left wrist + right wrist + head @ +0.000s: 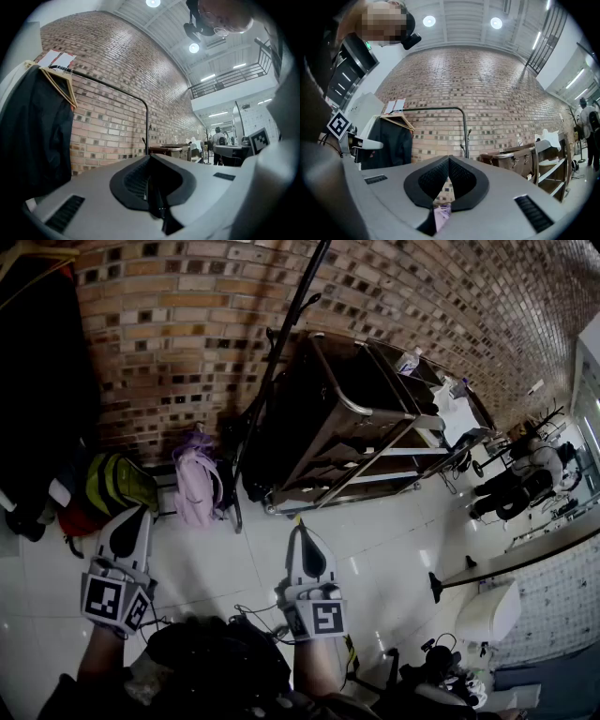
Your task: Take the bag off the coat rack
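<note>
A lilac backpack (197, 486) hangs low on the black coat rack (281, 343) against the brick wall; a sliver of the backpack (442, 216) shows through the gap behind the right jaws. My left gripper (145, 512) is held level in front of a yellow-green bag (117, 484), short of the rack, jaws together and empty. My right gripper (298, 529) is to the right of the backpack and apart from it, shut on nothing. In the gripper views both pairs of jaws, left (150, 155) and right (449, 158), point at the rack rail (117, 89).
A black coat (28, 131) on a wooden hanger fills the rack's left end. A dark metal-framed cart (356, 418) stands right of the rack. A black bag (216, 662) and cables lie on the white tile floor at my feet. A person (525, 474) stands far right.
</note>
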`<state>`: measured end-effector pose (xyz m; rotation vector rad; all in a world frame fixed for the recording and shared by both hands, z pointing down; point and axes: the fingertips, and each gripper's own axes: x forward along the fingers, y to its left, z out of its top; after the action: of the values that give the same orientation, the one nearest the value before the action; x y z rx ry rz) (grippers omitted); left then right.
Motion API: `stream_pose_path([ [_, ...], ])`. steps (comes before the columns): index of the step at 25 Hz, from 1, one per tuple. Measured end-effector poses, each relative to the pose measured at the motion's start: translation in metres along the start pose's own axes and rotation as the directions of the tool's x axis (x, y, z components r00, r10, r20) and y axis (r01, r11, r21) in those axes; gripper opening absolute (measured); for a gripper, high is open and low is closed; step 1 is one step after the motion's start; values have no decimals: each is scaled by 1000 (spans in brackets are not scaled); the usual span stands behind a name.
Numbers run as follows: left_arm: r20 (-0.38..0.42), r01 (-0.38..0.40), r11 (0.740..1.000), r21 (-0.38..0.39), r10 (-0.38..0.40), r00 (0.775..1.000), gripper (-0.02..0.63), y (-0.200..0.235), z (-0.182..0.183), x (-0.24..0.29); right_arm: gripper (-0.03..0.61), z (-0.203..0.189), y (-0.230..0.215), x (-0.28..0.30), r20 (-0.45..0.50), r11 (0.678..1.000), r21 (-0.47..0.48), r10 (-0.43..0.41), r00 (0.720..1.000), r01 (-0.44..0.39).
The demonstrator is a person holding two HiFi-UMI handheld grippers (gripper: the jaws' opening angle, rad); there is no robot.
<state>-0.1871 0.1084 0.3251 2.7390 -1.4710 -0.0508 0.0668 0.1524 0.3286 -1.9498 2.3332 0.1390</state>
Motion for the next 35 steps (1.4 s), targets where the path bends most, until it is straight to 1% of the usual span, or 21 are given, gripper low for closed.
stream_pose_path([
  [4,-1,2,1000,12,-2,1000,34,17,-6,-3,18,-6,8,3,19,1000,-5,-22,1000,22],
  [9,0,-21,1000,7,21,1000,34,36,-6,-9,18,-9,13,15,18,1000,-5,-24,1000,24],
  [12,4,-33,999,19,33,999,34,45,-7,-4,18,-9,13,30,30,1000,-14,-11,999,11],
  [17,12,-84,996,31,84,996,34,56,-12,18,18,-18,3,63,48,999,-21,26,998,-25],
  [19,11,-105,994,34,105,994,35,60,-15,33,18,-26,-5,82,45,999,-12,50,998,-50],
  [22,15,-129,992,14,129,992,34,67,-20,63,18,-33,-24,116,51,998,3,68,996,-68],
  [24,11,-127,992,9,127,992,34,69,-25,89,18,-33,-36,140,73,997,6,79,994,-80],
  [27,9,-117,993,28,117,993,34,69,-27,129,18,-32,-53,174,95,994,-1,105,990,-105],
  [32,21,-115,992,48,115,993,34,63,-19,201,18,-35,-94,223,102,993,27,113,988,-116],
  [35,7,-112,992,57,112,994,34,65,-22,241,18,-39,-116,250,106,992,34,115,988,-119],
])
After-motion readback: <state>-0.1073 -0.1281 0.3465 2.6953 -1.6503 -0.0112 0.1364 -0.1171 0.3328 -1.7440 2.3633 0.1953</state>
